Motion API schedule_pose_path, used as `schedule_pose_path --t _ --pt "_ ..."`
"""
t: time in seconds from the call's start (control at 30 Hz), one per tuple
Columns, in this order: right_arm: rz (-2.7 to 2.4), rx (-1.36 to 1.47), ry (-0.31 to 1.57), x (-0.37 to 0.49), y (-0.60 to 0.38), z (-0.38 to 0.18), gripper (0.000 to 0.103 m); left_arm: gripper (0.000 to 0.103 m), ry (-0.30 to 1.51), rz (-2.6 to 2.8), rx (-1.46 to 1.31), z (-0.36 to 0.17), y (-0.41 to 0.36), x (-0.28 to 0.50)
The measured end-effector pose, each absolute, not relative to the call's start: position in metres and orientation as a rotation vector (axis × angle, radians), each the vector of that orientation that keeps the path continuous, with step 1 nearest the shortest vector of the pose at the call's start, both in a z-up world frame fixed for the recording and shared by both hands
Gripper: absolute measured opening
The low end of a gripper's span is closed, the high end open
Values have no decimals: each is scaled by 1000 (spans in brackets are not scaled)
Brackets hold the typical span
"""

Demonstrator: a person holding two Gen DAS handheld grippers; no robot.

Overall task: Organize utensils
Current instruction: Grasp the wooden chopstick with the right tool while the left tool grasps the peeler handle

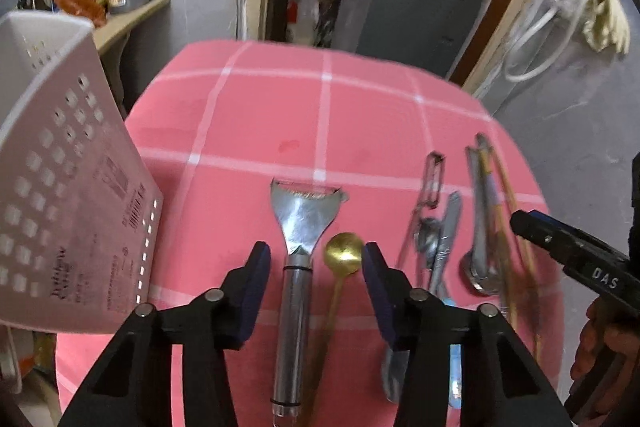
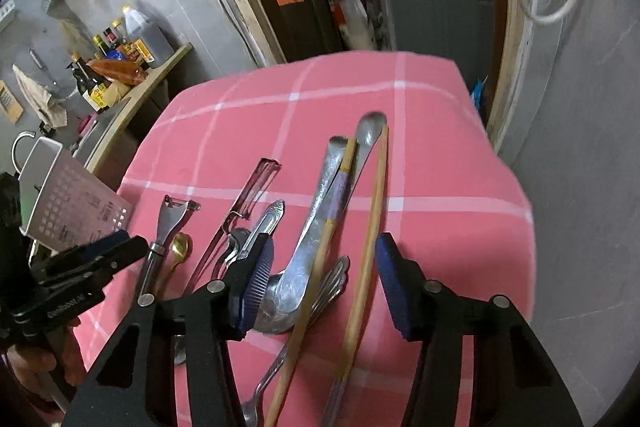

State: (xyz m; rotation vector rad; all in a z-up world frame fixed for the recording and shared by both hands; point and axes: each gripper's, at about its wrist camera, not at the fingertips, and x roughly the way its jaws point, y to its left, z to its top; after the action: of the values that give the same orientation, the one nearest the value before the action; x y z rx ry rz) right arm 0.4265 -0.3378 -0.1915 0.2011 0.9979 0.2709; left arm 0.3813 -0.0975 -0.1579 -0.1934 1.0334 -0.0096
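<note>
While both grippers hang above the pink checked tablecloth [image 1: 280, 115], neither grips anything. The left gripper [image 1: 316, 259] stands partly open, its blue pads apart from the steel Y-peeler [image 1: 294, 291] and gold spoon [image 1: 342, 255] lying between them on the cloth. The right gripper [image 2: 326, 259] is likewise half open, straddling the wooden chopsticks [image 2: 366, 247] and steel ladles [image 2: 316, 227] without pressing them. A white perforated utensil holder [image 1: 60, 195] leans at the table's left edge.
</note>
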Motion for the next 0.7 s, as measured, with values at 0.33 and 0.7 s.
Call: schedule_pose_path --t 0.33,0.7 --pt "266 225 1071 449 -335 -212 35 34 1153 6 -258 -181 -90 399" --pt "278 215 1132 458 -337 -212 10 22 1222 -37 -254 -181 -89 413"
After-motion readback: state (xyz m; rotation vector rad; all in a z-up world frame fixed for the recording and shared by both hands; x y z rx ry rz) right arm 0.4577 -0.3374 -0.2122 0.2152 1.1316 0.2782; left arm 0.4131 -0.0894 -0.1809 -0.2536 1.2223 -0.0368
